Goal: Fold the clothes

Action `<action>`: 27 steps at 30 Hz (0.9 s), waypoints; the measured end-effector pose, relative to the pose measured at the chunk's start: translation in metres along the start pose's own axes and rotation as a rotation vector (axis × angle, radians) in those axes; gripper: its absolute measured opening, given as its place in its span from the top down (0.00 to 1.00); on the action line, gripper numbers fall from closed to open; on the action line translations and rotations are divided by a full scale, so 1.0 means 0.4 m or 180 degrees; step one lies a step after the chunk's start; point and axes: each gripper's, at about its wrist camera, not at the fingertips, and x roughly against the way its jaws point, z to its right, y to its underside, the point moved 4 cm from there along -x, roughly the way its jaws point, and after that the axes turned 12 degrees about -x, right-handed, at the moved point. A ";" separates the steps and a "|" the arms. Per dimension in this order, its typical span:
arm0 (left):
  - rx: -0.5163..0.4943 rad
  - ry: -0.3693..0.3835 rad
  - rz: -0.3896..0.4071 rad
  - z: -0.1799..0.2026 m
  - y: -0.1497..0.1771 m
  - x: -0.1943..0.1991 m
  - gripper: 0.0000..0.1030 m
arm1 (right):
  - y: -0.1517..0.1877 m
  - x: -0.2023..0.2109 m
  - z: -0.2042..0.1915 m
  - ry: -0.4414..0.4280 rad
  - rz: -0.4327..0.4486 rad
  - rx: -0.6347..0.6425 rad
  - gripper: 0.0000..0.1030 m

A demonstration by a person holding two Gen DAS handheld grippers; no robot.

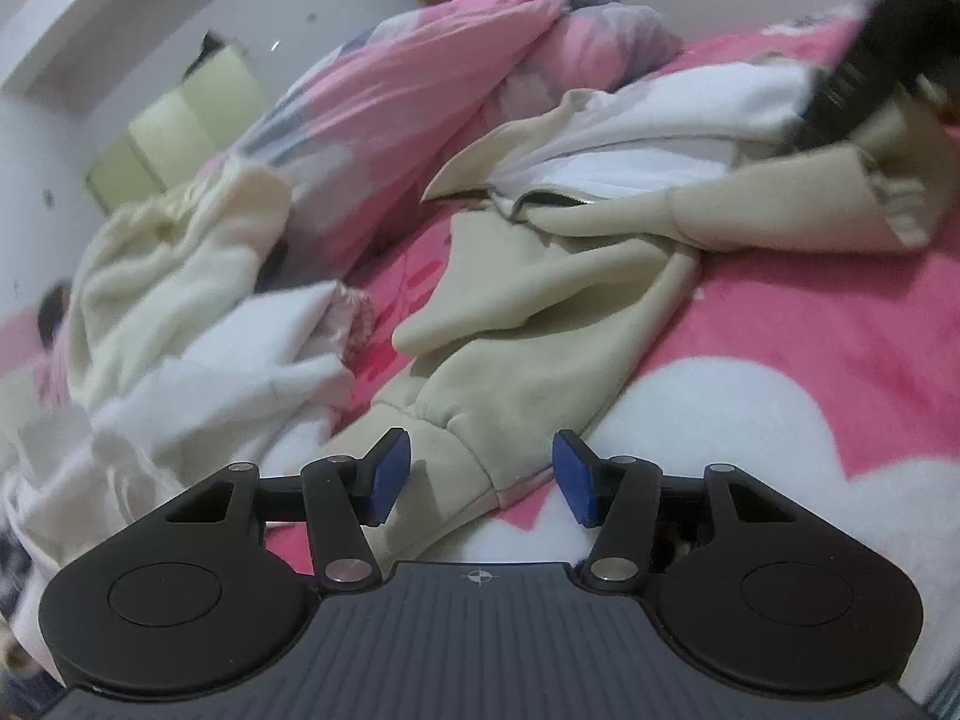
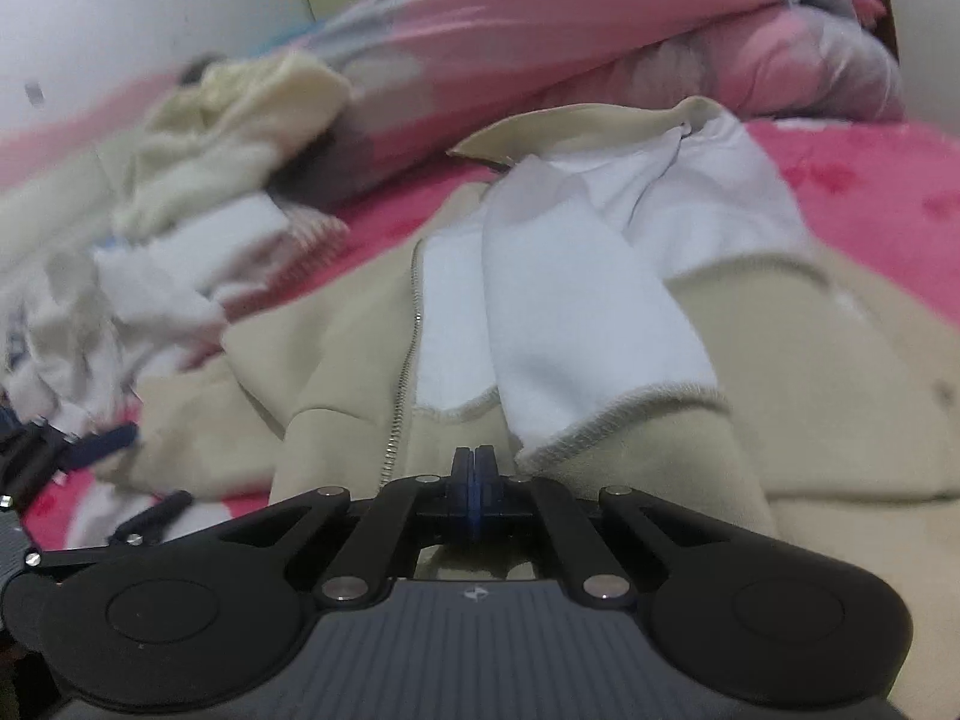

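Note:
A beige zip jacket (image 1: 540, 312) with white lining (image 2: 570, 300) lies spread open on the bed, its zipper (image 2: 408, 348) running up the middle. My left gripper (image 1: 483, 477) is open and low over the bed. The jacket's ribbed sleeve cuff (image 1: 447, 456) lies between its blue pads (image 1: 390, 477), which do not touch it. My right gripper (image 2: 474, 468) is shut at the jacket's lower front, beige fabric right under and ahead of it; I see nothing between its pads. Its dark, blurred body (image 1: 870, 60) shows in the left wrist view. The open left gripper (image 2: 138, 474) shows at the right wrist view's left edge.
A loose pile of cream and white garments (image 1: 180, 276) (image 2: 240, 120) sits left of the jacket. A bunched pink and grey quilt (image 1: 420, 78) (image 2: 540, 30) lies behind. A pink and white blanket (image 1: 780, 390) covers the bed. A white wall (image 1: 90, 30) stands beyond.

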 end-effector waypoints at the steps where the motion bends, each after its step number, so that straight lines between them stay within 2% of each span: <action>1: 0.0079 0.0000 -0.0024 -0.002 -0.003 -0.004 0.52 | 0.008 -0.002 0.010 -0.0092 0.0044 -0.0059 1.00; 3: 0.0171 -0.0026 -0.0062 0.003 -0.010 -0.007 0.62 | 0.018 -0.001 0.005 -0.0101 0.0159 0.0040 1.00; 4: 0.0211 -0.0041 -0.0081 0.006 -0.014 -0.008 0.64 | 0.024 -0.001 0.003 -0.0105 0.0217 0.0089 1.00; 6: 0.0291 -0.0120 -0.0113 0.009 -0.022 -0.009 0.75 | 0.035 0.001 -0.001 -0.0114 0.0333 0.0188 1.00; 9: 0.0651 -0.0191 -0.0136 -0.014 -0.032 -0.004 0.84 | 0.043 0.002 -0.001 -0.0157 0.0443 0.0248 1.00; 12: 0.1002 -0.0336 -0.0081 -0.055 -0.046 0.014 0.86 | 0.042 0.004 0.011 -0.0260 0.0453 0.0172 1.00; 18: 0.1437 -0.0664 0.0141 -0.162 -0.090 0.047 0.87 | 0.046 0.007 0.018 -0.0345 0.0493 0.0153 1.00; 23: 0.1684 -0.0834 0.0280 -0.274 -0.124 0.051 0.87 | 0.047 0.010 0.024 -0.0397 0.0496 0.0103 1.00; 27: 0.1812 -0.1076 0.0387 -0.362 -0.139 0.054 0.87 | 0.047 0.010 0.028 -0.0419 0.0505 0.0095 1.00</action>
